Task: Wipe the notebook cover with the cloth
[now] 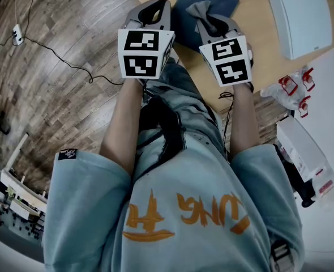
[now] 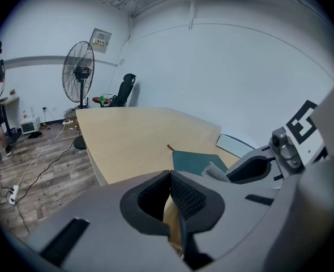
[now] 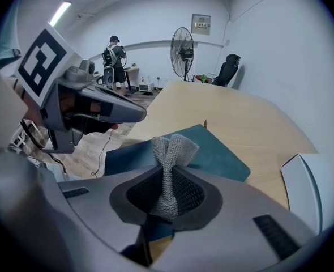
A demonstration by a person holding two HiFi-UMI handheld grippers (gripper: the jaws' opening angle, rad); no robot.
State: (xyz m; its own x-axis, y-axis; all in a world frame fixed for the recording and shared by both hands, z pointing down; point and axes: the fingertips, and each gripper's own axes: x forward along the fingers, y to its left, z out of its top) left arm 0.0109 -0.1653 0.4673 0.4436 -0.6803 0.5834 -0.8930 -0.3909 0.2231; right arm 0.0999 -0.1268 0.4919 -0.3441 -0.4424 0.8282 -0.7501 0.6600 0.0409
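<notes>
left gripper (image 2: 170, 177): jaws pressed together, nothing between them | right gripper (image 3: 167, 194): at its 3 o'clock, jaws clamped on grey knitted cloth (image 3: 172, 149), free end poking past the tips | teal notebook (image 3: 218, 154): flat on wooden table (image 3: 252, 118), 12 o'clock beyond both grippers | white panel (image 1: 303, 18): 2 o'clock

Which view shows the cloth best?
The right gripper view: the cloth stands pinched in the right claw, centred. The head view shows only its bunched end; the left gripper view, a small corner.
</notes>
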